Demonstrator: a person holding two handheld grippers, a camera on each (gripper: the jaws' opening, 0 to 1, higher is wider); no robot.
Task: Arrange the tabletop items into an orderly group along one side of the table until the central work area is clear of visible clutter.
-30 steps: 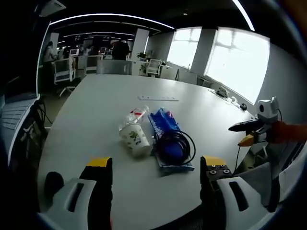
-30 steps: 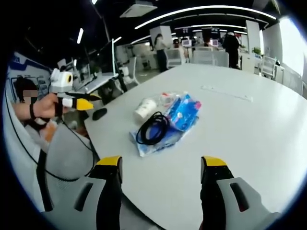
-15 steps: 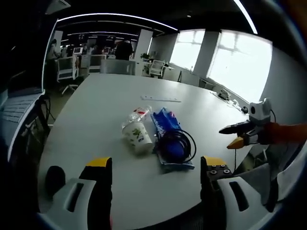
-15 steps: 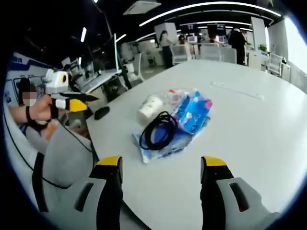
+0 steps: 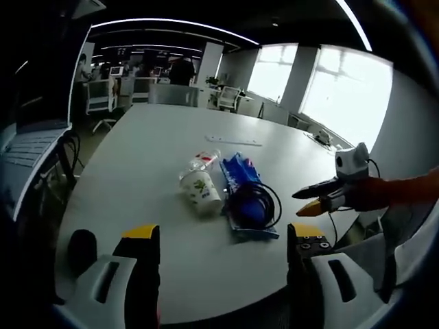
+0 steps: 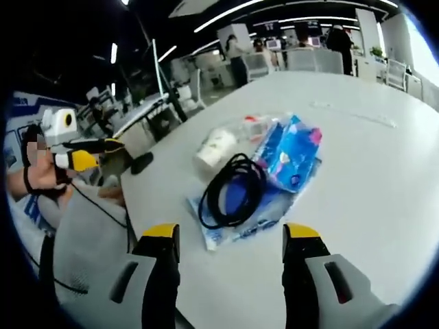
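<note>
hovering released and empty, the right gripper (image 6: 225,236) has the black cable coil (image 6: 232,190) straight ahead of its jaws, on the blue packet (image 6: 291,154) whose long axis runs away and rightward. the paper cup (image 6: 214,147) lies beyond, left. the left gripper (image 5: 221,240), also spread and empty, sits farther from the cluster.

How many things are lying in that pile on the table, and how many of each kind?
Paper cup: 1
Plastic bottle: 1
Blue packet: 1
Black cable coil: 1
Flat blue-and-white wrapper under the cable: 1
Total: 5
</note>
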